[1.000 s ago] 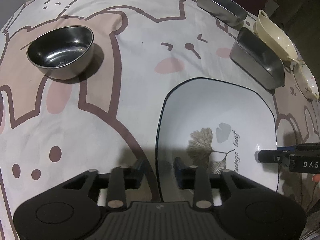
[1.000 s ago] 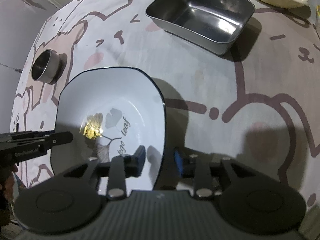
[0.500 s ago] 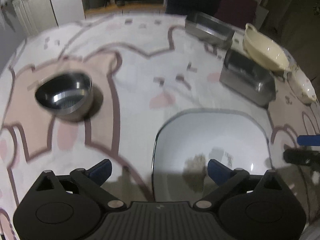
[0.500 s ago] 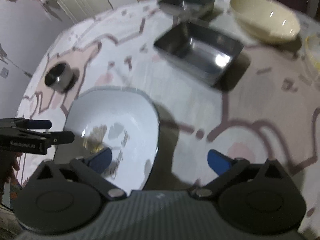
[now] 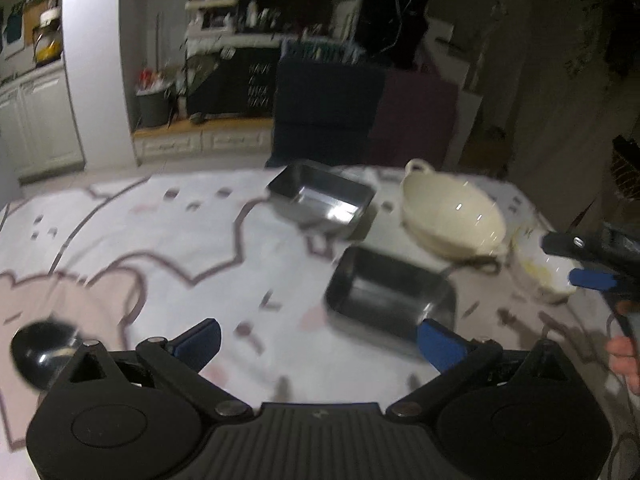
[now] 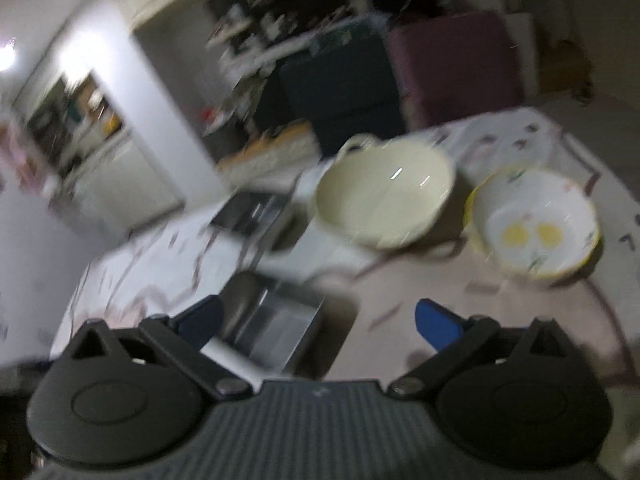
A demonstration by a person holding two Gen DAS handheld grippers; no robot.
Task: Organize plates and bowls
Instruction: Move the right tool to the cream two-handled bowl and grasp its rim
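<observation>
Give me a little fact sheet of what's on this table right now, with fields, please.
surface: table with cartoon-print cloth
cream two-handled bowl: upright, empty
small patterned bowl: right of the cream bowl, yellow spots inside
near steel tray: rectangular, empty
far steel tray: behind the near one
round steel bowl: at the left edge
left gripper: jaws wide open, holding nothing
right gripper: jaws wide open, holding nothing
image quality: blurred by motion

Table with cartoon-print cloth [image 5: 168, 240]: two steel trays [image 5: 390, 294] [image 5: 324, 198], cream bowl [image 5: 452, 212], patterned bowl [image 6: 534, 222], round steel bowl [image 5: 42, 350].
</observation>
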